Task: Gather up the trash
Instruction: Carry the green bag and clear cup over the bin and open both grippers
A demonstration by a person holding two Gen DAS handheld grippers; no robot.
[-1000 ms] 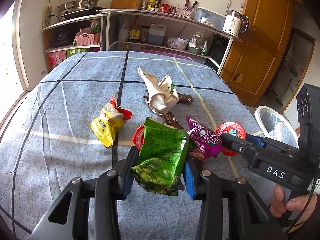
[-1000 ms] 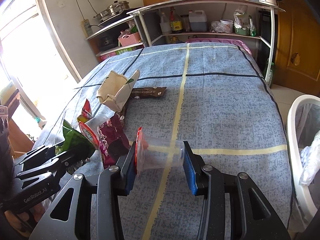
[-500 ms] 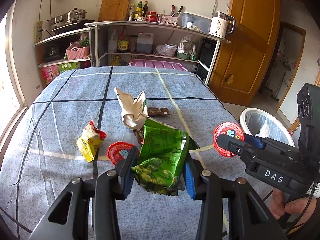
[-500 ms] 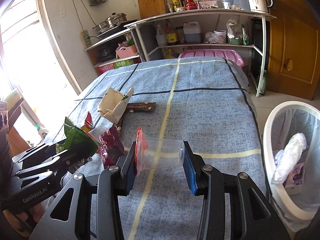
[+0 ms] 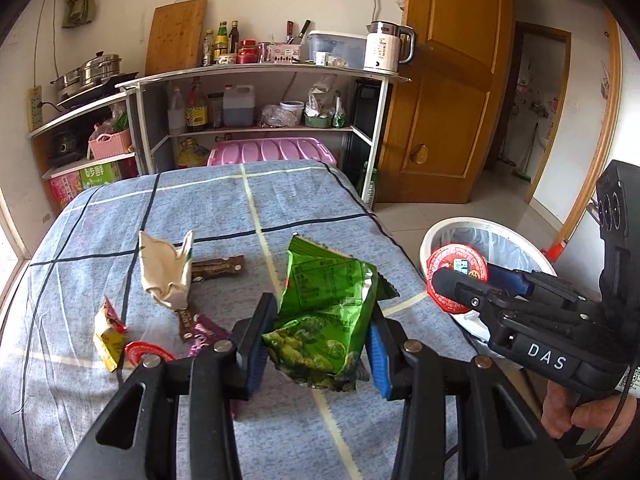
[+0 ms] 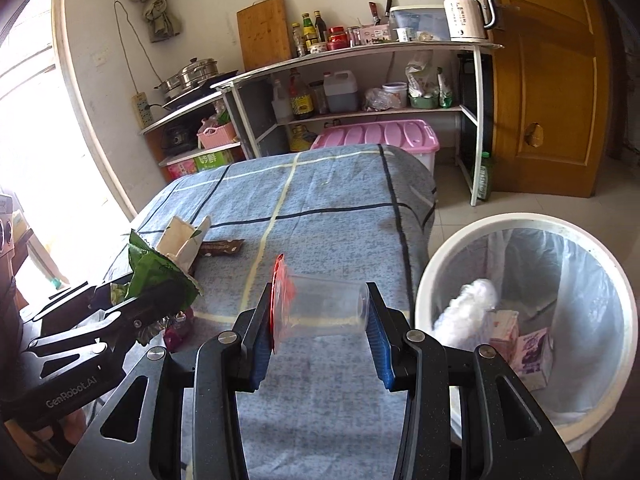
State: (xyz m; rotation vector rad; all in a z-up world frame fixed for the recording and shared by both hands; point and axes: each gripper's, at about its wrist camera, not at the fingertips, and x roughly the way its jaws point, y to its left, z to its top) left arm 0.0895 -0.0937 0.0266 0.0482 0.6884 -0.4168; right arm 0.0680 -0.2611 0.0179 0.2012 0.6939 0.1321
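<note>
Both grippers raised since earlier, bin point(image 6: 520, 240) nearer. Left gripper point(image 5: 318, 338): clamped on green snack bag point(image 5: 324, 316), above table point(image 5: 280, 208). Right gripper point(image 6: 318, 330): clamped on clear cup point(image 6: 326, 310), beside bin.

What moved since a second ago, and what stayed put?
Both grippers lifted away from the table toward the white bin. The left gripper carried the green snack bag along; the right gripper carried the clear cup. Neither let go. The torn paper carton, brown wrapper and yellow packet stayed on the table.
</note>
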